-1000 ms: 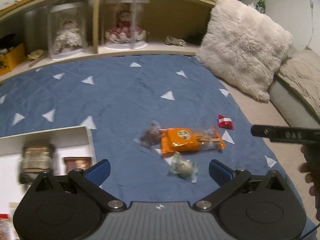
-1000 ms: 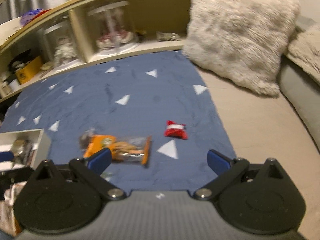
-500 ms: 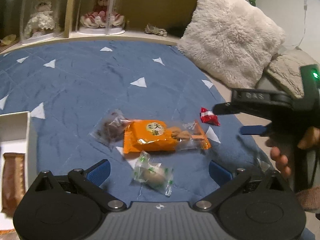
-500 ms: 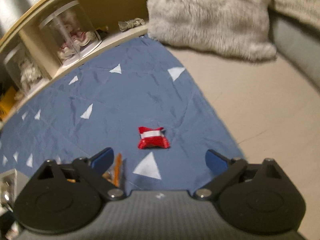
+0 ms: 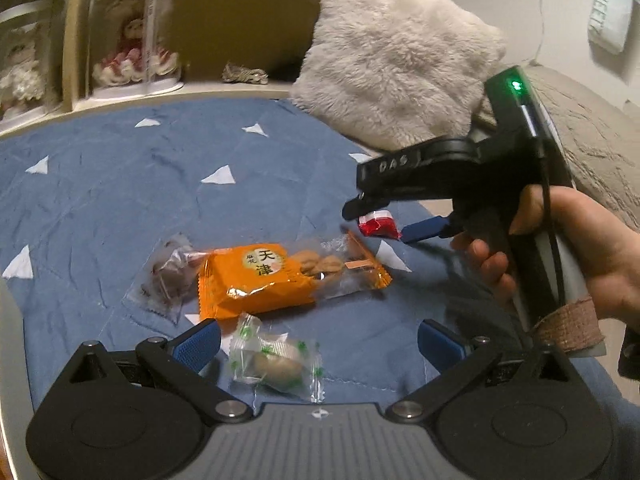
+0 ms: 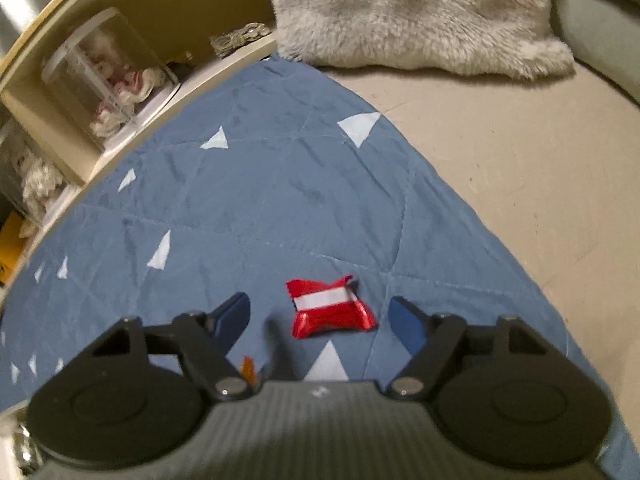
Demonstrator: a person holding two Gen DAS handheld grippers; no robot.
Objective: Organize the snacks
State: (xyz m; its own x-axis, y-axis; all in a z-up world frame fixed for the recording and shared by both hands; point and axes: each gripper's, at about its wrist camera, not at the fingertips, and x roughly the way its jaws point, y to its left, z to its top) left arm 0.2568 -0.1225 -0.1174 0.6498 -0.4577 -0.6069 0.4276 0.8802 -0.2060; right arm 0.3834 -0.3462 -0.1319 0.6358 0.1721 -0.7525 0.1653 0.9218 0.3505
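The right claw (image 6: 318, 322) is down low over the blue quilt (image 5: 120, 184), its blue fingers spread wide on either side of a small red candy (image 6: 330, 312) with a white stripe. The candy lies flat on the quilt between the fingers, touching neither as far as can be seen. From the left wrist view the same candy (image 5: 378, 226) is half hidden behind the upper black finger of the right claw, so only its lower red part and a bit of white show. The right hand (image 5: 560, 248) grips the handle, its wrist cut off at the frame edge.

The left claw (image 5: 318, 342) hangs wide open and holds nothing. Between its fingers lies a clear-wrapped candy with green marks (image 5: 274, 360), nearer the left finger; its lower end is hidden by the claw's body. Just beyond sits an orange snack packet (image 5: 276, 276) with a clear end showing biscuits, and touching its left end a clear bag of something dark (image 5: 166, 276), the contents too blurred to name.

A furry cushion (image 5: 400, 72) leans at the back. On the shelf (image 5: 168, 92) stands a doll in a clear case (image 5: 134, 52); a second case on the left is cut off.
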